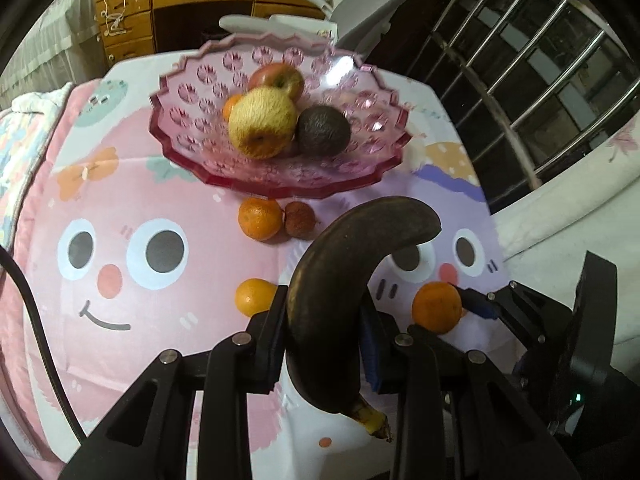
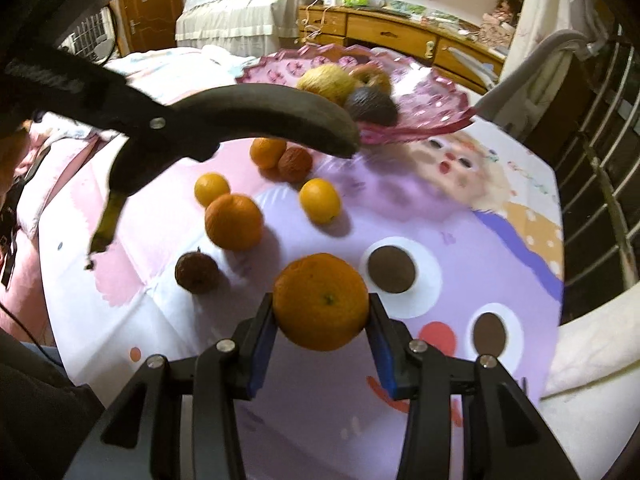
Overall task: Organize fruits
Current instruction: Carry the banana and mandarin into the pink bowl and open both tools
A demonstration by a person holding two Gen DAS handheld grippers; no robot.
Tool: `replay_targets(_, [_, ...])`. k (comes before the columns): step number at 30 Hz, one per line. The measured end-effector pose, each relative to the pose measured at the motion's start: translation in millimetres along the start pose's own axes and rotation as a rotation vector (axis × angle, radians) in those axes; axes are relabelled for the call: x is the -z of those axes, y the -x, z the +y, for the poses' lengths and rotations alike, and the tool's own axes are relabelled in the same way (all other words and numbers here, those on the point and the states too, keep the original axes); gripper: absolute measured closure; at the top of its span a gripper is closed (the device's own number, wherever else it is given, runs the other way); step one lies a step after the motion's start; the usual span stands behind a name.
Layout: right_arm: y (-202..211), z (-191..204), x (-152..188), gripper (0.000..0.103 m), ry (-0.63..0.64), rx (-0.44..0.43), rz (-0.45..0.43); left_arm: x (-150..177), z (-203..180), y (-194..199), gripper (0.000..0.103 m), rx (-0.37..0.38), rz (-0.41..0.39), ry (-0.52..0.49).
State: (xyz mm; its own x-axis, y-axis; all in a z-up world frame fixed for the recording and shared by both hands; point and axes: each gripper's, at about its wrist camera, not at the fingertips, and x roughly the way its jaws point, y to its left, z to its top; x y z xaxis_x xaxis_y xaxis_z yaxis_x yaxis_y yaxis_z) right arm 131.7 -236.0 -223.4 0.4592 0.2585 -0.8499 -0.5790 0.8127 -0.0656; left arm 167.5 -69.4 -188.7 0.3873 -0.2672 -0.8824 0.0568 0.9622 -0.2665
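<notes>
Both grippers are holding fruit. The left gripper [image 1: 322, 336] is squeezed tight on a very dark, almost black banana [image 1: 340, 296]. The banana is up off the cloth, and its yellow stem end points down and back toward the camera. Its other end curves up toward the pink bowl [image 1: 188, 120]. In the right wrist view the banana [image 2: 264, 112] hangs in the air in front of the bowl [image 2: 436, 96].

The right gripper [image 2: 320, 320] is pinched on an orange [image 2: 320, 300], with one blue pad on each side of it. In the left wrist view this orange [image 1: 437, 307] shows just to the right of the banana.

The pink bowl sits at the far end of the cartoon cloth [image 1: 132, 248]. Inside it are a yellow-green fruit [image 1: 262, 122], a red apple [image 1: 280, 78], a dark round fruit [image 1: 323, 131] and a small orange one [image 1: 232, 106].

More fruit lies loose on the cloth. An orange [image 1: 260, 218] and a small reddish fruit [image 1: 299, 219] touch each other just in front of the bowl. Nearer are two small yellow-orange fruits [image 2: 212, 189] [image 2: 320, 200], a bigger orange [image 2: 234, 222] and a dark brown fruit [image 2: 197, 272].
</notes>
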Motion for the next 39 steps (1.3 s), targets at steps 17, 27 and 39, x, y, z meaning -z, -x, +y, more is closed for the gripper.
replay_targets(17, [41.6, -27.1, -64.1, 0.059, -0.1, 0.026, -0.124, -45.7, 25.3, 78.6, 0.073, -0.079, -0.164, 0.049])
replay_targets(27, [35.7, -31.0, -101.7, 0.059, -0.194, 0.032, -0.149, -93.7, 50.6, 82.2, 0.073, -0.123, -0.201, 0.035])
replay_targets(39, [-5.7, -15.2, -134.9, 0.059, -0.227, 0.034, -0.08, -151.7, 92.9, 32.2, 0.073, -0.102, -0.138, 0.043])
